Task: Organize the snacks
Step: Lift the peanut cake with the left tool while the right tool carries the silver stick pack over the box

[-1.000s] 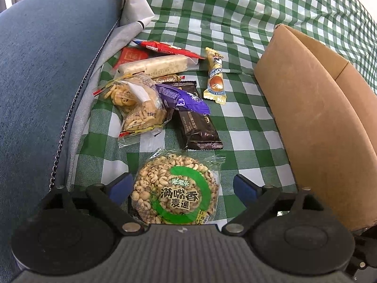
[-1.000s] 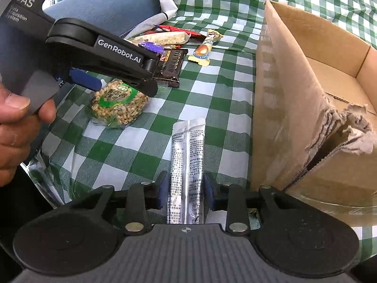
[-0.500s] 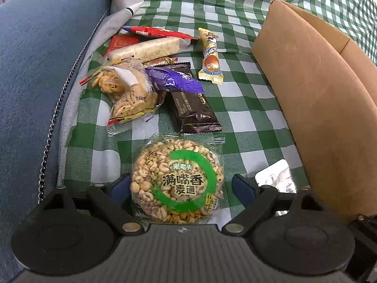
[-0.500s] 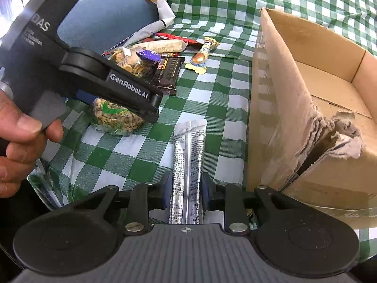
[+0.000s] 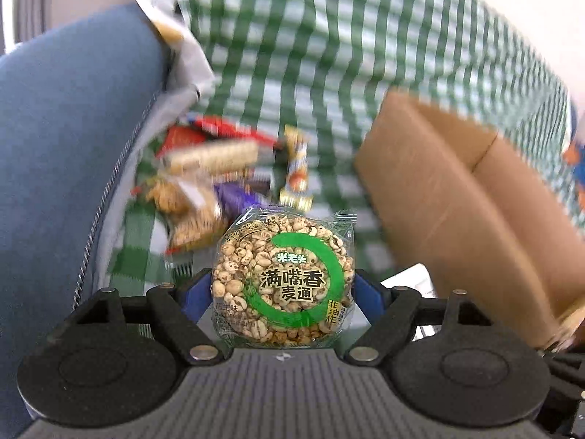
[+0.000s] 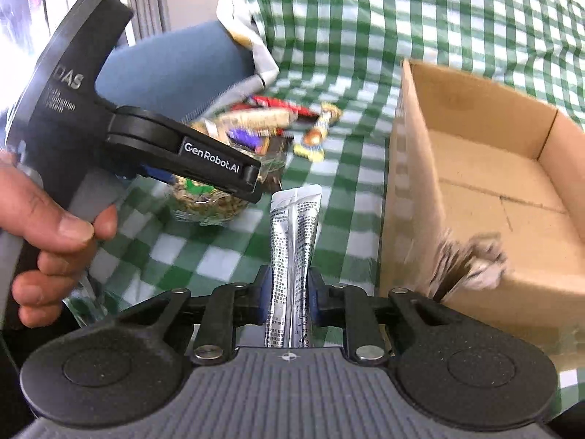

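Note:
A round puffed-grain cake (image 5: 256, 256) in a clear wrapper with a green ring hangs clear of the green checked cloth (image 5: 292, 55). My left gripper (image 5: 281, 292) is shut on it, its blue pads pressing both sides. The right wrist view also shows that gripper (image 6: 252, 183) carrying the cake (image 6: 204, 205). My right gripper (image 6: 290, 300) is shut on a long silver sachet (image 6: 294, 234), which points forward and is raised off the cloth. An open brown cardboard box (image 6: 493, 183) stands just to the right of both grippers, and nothing shows on its floor.
Several loose snacks (image 5: 219, 168) lie in a pile on the cloth beyond the cake, among them a red bar, a pale bar and a small gold packet (image 6: 314, 135). A blue padded seat (image 5: 65, 146) borders the left side. A hand (image 6: 47, 226) grips the left tool's handle.
The left pads have come in against the cake and lifted it off the cloth. The right jaws closed tighter on the silver sachet and raised it. Both views tilted upward.

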Demonstrator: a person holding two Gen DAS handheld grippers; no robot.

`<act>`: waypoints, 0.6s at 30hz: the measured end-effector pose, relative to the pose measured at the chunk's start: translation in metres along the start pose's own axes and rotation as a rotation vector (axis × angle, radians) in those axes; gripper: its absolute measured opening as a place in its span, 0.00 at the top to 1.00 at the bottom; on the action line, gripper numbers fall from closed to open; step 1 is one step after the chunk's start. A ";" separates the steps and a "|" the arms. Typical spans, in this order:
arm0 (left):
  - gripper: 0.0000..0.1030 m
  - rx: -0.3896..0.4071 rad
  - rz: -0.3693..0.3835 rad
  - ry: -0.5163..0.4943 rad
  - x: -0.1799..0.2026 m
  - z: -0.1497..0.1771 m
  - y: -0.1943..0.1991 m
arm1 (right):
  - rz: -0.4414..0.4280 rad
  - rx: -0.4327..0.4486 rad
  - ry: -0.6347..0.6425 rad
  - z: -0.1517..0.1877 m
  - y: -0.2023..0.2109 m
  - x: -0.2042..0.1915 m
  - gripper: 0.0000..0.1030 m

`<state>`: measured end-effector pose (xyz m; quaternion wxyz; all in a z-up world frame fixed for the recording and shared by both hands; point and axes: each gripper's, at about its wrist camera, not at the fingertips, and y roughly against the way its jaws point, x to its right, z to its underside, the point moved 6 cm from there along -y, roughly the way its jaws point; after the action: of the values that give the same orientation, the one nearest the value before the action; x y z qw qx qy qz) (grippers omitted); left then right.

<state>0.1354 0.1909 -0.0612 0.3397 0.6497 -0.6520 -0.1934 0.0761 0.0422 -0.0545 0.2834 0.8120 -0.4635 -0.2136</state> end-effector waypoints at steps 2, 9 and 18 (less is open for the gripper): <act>0.18 0.059 0.016 0.028 0.000 -0.008 0.013 | -0.002 0.009 -0.002 -0.008 0.009 0.001 0.79; 0.18 0.221 0.056 0.105 0.010 -0.032 0.055 | -0.013 0.160 -0.018 -0.055 0.057 0.020 0.80; 0.18 0.245 0.159 0.065 0.063 -0.047 0.070 | 0.132 0.316 -0.087 -0.104 0.095 0.133 0.80</act>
<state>0.1227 0.1437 0.0319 0.2930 0.6384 -0.7089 -0.0640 0.1427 -0.0858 0.0748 0.1453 0.8042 -0.5555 -0.1538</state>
